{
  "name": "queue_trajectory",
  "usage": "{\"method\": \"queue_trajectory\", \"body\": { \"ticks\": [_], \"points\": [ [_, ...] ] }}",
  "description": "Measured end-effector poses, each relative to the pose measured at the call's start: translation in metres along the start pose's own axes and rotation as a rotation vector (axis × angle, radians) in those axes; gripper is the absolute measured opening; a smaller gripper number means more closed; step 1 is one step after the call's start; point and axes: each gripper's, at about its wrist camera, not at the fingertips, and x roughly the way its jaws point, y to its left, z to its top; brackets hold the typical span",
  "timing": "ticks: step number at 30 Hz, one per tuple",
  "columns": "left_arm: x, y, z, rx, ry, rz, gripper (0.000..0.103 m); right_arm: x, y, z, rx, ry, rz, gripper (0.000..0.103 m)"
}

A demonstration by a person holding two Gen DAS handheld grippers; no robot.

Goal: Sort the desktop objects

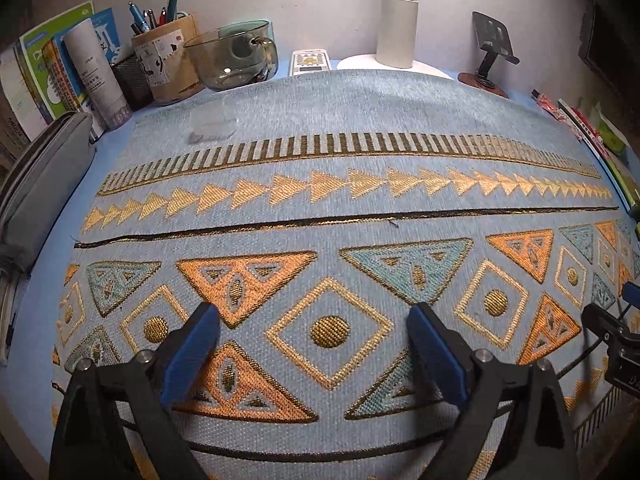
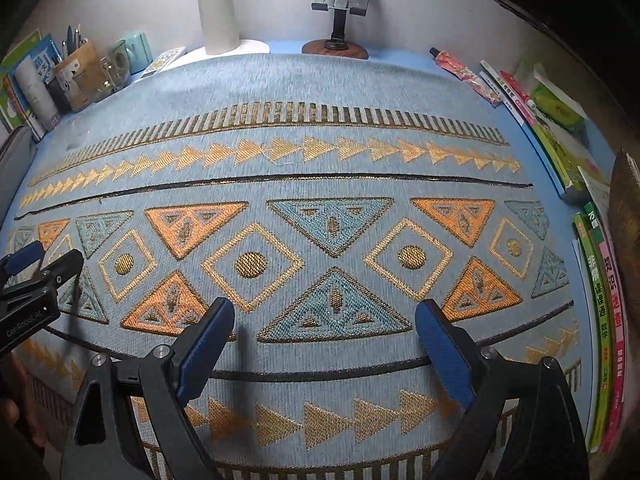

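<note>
Above the patterned mat [image 1: 320,128], both grippers, left [image 1: 314,350] marked "GenRobot.AI" and right [image 2: 324,340], gape wide and empty, far from the clear plastic box [image 1: 212,124].

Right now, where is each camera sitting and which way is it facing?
Left wrist: on the open left gripper, looking across the patterned mat to the pen holder and glass mug; right gripper at right edge.
Right wrist: on the open right gripper, facing the phone stand and books.
Shared: lamp base, mat.
</note>
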Motion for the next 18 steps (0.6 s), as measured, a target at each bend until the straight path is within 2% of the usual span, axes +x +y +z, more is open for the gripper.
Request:
{"method": "queue_trajectory", "body": {
  "ticks": [2, 4, 8, 10, 13, 18],
  "points": [
    [0.002, 0.006, -0.001, -0.042, -0.011, -0.034, 0.103, 0.006, -0.001, -0.005, -0.015, -0.006, -0.001, 0.091],
    [0.001, 0.008, -0.003, -0.051, -0.030, -0.031, 0.103, 0.006, -0.003, -0.010, -0.014, -0.041, 0.003, 0.092],
    [0.001, 0.010, -0.004, -0.054, -0.038, -0.034, 0.103, 0.012, -0.011, -0.012, 0.024, -0.057, 0.022, 0.103],
    [0.001, 0.010, -0.006, -0.054, -0.067, -0.030, 0.103, 0.014, -0.020, -0.014, 0.076, -0.081, 0.066, 0.103],
    [0.000, 0.011, -0.005, -0.055, -0.069, -0.033, 0.103, 0.015, -0.017, -0.019, 0.035, -0.153, 0.068, 0.103],
    [-0.001, 0.011, -0.005, -0.054, -0.069, -0.032, 0.103, 0.014, -0.016, -0.019, 0.035, -0.155, 0.067, 0.103]
  ]
}}
